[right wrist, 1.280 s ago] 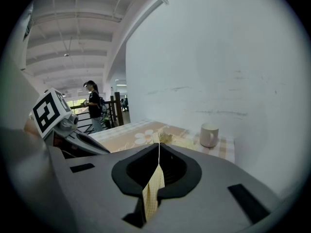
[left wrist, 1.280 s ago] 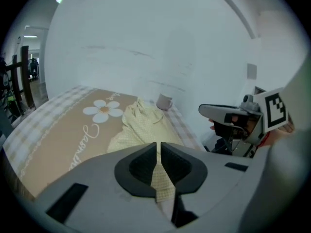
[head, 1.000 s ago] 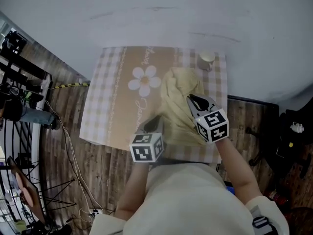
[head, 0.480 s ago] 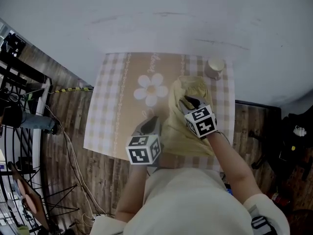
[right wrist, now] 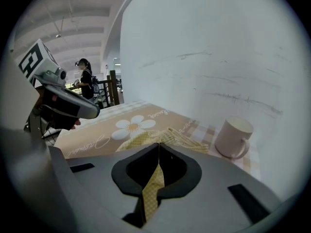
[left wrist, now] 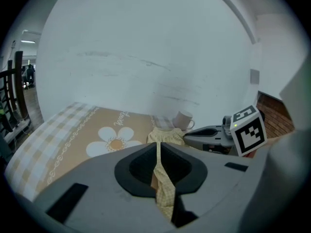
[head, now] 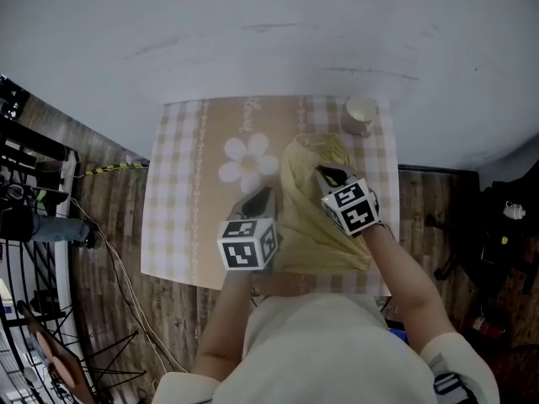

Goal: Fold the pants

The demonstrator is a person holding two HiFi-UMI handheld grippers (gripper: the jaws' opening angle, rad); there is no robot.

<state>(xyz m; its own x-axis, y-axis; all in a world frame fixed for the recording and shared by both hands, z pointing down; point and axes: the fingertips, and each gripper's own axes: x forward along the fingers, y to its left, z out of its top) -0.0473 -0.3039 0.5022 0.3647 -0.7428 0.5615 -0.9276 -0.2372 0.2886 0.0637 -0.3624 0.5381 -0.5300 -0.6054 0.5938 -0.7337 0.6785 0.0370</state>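
Head view: one table under a checked beige cloth [head: 178, 194], printed with a single white daisy [head: 247, 160]. On it lie one pair of yellow pants [head: 313, 230] and one cream mug [head: 360, 114]. The pants sit bunched on the right half of the cloth, running from just near the mug down to the table's near edge. Two grippers are in play, each carrying one marker cube. The left gripper [head: 263, 197] meets the left edge of the pants; the right gripper [head: 325, 175] rests over their far part, near the mug but apart from it. This view alone shows the full outline of the pants, the wooden floor [head: 114, 225] round the table and the person's cream top [head: 333, 343].

Left gripper view: the jaws are closed on a thin fold of the yellow checked fabric, which runs up between them. The other gripper appears at the right with its cube, and the mug stands upright behind the pants.

Right gripper view: the jaws are likewise pinched together on a fold of the pants. Only here is a second person [right wrist: 86, 84] seen, standing far off in the room beyond the table.
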